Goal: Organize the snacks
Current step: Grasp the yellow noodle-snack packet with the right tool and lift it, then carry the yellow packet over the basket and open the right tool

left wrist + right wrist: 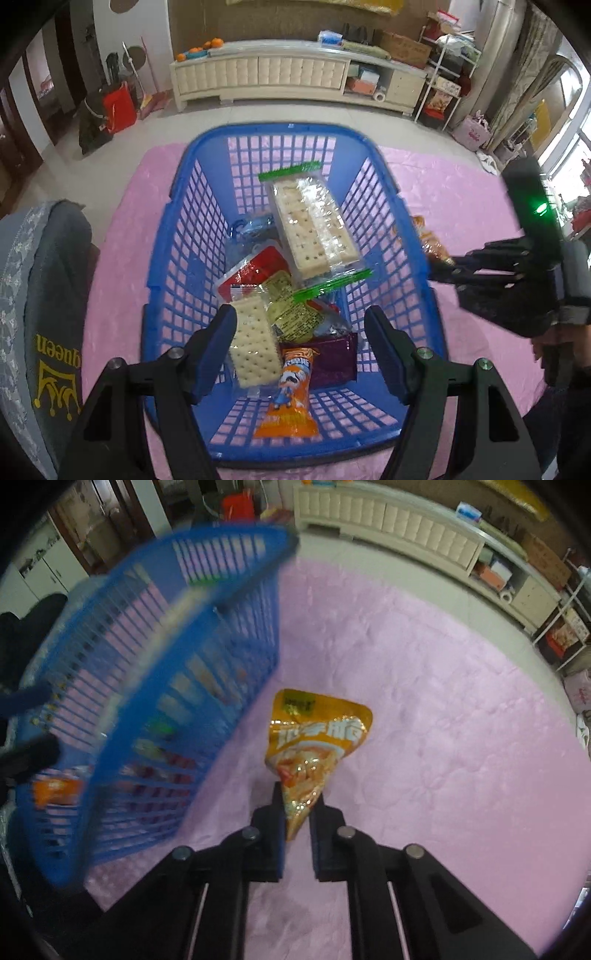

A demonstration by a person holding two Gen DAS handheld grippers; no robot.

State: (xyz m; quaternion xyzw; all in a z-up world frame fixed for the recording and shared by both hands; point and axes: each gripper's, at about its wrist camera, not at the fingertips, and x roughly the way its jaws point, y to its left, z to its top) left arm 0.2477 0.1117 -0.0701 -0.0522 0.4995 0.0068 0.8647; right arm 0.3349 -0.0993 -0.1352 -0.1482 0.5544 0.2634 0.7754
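A blue plastic basket (280,129) stands on the pink cloth and holds several snacks: a long cracker pack with green ends (314,225), a smaller cracker pack (255,347), a red packet (255,269), an orange packet (291,398) and a purple one (332,358). My left gripper (301,325) hangs open above the basket's near end, its fingers apart from everything. My right gripper (300,801) is shut on the lower corner of a yellow-orange snack packet (317,731), lifted off the cloth just right of the basket (221,627). The left wrist view shows that right gripper (436,267) and packet (430,240) beside the basket's right wall.
The pink cloth (443,701) spreads wide to the right of the basket. A grey fabric item with yellow lettering (44,314) lies at the left. A long white cabinet (277,74) and cluttered shelves stand across the tiled floor. A hand (554,350) holds the right gripper.
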